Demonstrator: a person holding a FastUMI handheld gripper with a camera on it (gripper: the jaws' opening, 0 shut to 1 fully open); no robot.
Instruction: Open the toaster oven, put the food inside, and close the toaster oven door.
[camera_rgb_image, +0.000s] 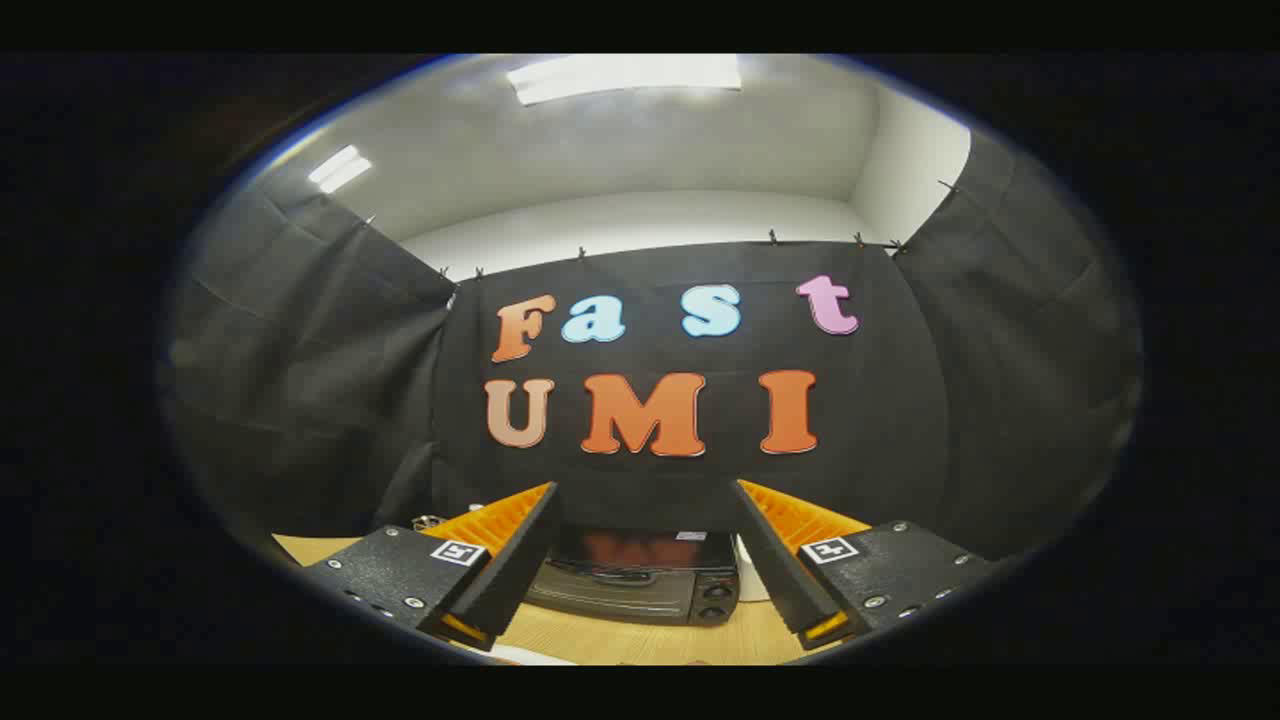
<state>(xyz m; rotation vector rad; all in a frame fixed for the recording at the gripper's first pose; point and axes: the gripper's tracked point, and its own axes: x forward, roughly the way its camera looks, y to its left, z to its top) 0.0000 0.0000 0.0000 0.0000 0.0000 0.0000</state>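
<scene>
A dark toaster oven (635, 580) stands on the wooden table (620, 640), beyond my fingers and framed in the gap between them. Its glass door is closed, with a handle across the front and knobs (716, 600) down its right side. My gripper (645, 490) is open, held well above the table and some way back from the oven, with nothing between the fingers. The left finger (505, 545) and the right finger (775, 545) stand wide apart. I cannot make out the food from here.
Black cloth walls close the booth behind and on both sides of the oven. A white object (748, 580) stands just right of the oven, partly hidden by my right finger. A pale thing (520, 655) lies at the table's near edge.
</scene>
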